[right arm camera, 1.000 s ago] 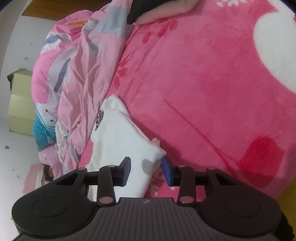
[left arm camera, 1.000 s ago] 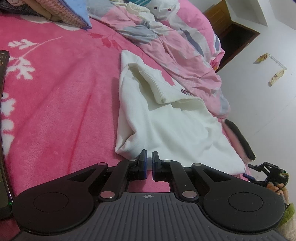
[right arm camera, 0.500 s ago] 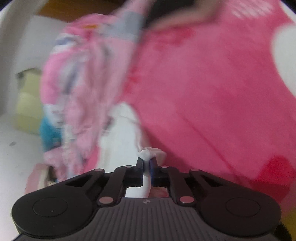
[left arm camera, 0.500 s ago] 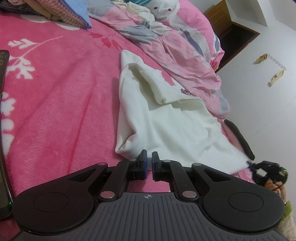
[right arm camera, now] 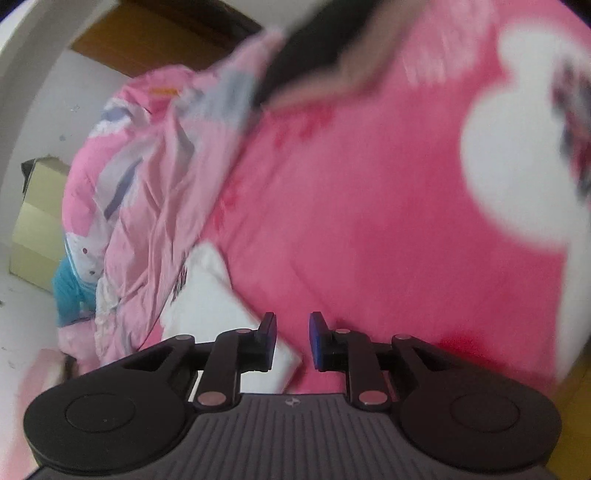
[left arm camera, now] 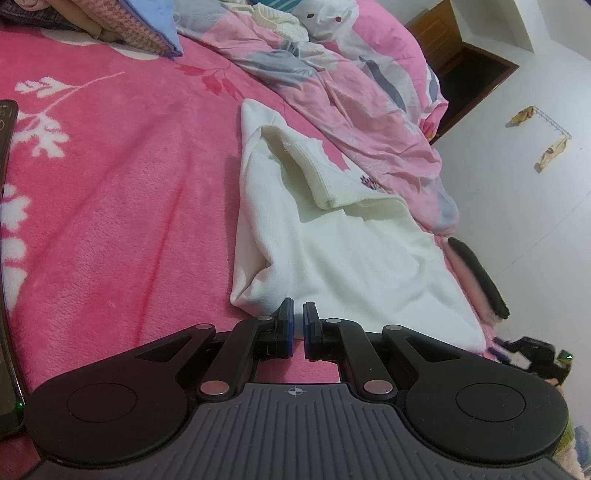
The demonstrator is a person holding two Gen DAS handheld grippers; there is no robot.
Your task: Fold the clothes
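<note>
A white garment [left arm camera: 332,251] lies partly folded on the pink floral blanket [left arm camera: 110,206], one sleeve laid across its top. My left gripper [left arm camera: 299,314] sits at the near hem with its fingers almost together, and white cloth shows in the narrow gap. In the blurred right wrist view the right gripper [right arm camera: 292,325] stands open over the blanket [right arm camera: 388,221]. The garment's corner [right arm camera: 210,295] lies just left of and under its left finger [right arm camera: 269,328], with nothing between the fingers. In the left wrist view, the right gripper [left arm camera: 532,350] shows as a dark blur off the garment's far corner.
A crumpled pink and grey quilt [left arm camera: 351,81] lies along the garment's far side. Folded clothes [left arm camera: 122,26] are stacked at the top left. A dark phone [left arm camera: 5,258] rests at the left edge. A dark slipper [left arm camera: 476,277] lies on the white floor beyond the bed.
The right gripper shut on the garment's corner half a second ago; it is now open and the corner lies flat. The left gripper has not moved.
</note>
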